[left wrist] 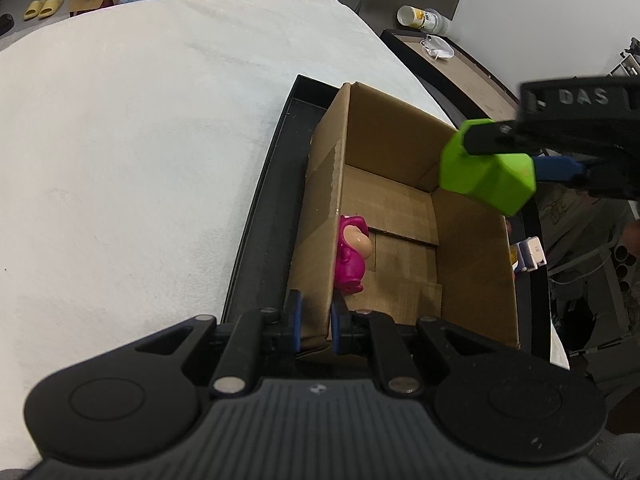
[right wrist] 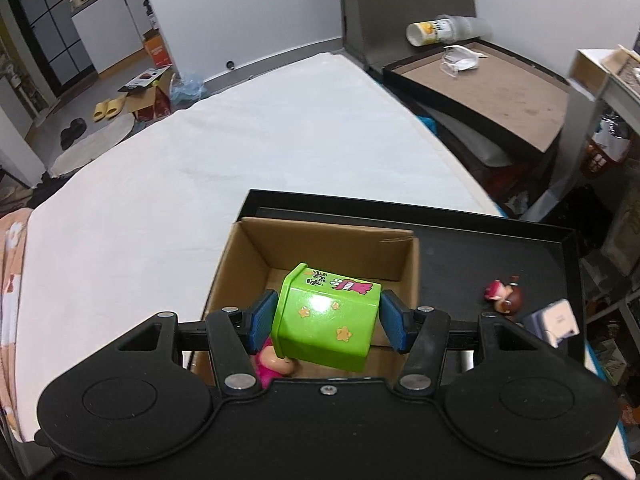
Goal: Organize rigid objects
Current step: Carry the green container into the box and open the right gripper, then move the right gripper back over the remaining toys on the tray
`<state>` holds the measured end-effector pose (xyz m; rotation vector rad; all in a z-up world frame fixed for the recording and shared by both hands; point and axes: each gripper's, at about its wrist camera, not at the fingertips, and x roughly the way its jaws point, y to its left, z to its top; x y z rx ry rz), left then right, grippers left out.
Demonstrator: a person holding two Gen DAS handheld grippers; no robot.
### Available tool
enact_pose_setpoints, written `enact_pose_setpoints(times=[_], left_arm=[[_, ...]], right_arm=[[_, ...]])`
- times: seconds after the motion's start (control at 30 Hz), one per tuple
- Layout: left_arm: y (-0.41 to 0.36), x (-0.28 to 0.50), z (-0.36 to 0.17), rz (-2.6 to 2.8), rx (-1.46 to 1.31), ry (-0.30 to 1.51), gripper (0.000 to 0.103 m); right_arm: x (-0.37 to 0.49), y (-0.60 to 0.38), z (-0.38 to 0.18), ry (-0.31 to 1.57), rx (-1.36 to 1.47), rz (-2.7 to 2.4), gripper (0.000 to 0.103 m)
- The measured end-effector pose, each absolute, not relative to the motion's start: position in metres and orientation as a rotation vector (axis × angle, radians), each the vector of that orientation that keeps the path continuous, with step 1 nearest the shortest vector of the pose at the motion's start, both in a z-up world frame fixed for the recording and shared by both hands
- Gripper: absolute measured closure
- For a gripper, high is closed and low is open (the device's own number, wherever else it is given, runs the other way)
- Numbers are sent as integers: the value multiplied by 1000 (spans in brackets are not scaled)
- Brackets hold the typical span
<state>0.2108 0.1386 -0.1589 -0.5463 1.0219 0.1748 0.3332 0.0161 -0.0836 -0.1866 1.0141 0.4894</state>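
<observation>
- Only our right wrist view shows the figurine (right wrist: 505, 297) and white block (right wrist: 554, 320) on the black tray (right wrist: 460, 248), right of the box (right wrist: 320, 236).
- Our left view shows the pink toy (left wrist: 352, 254) standing in the box against its left wall.
- Left hand-held gripper (left wrist: 316, 320), angled down, pinches that wall.
- Right hand-held gripper (right wrist: 326, 320) clamps the green cup (right wrist: 326, 316), tilted, above the box.
</observation>
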Motion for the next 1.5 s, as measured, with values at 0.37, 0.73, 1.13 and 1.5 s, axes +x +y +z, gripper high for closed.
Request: enact_pose_setpoints(times=[0.37, 0.73, 1.13, 1.5], left_arm=[[140, 210, -160, 167, -554, 1018, 90], [140, 211, -159, 167, -553, 1019, 90], [137, 212, -158, 174, -532, 1023, 90], [132, 213, -157, 189, -505, 1026, 90]], right_arm=[[328, 48, -87, 990, -201, 576, 47], [321, 43, -81, 977, -212, 604, 45], [316, 3, -75, 1005, -216, 569, 43], [317, -50, -81, 1024, -199, 508, 39]])
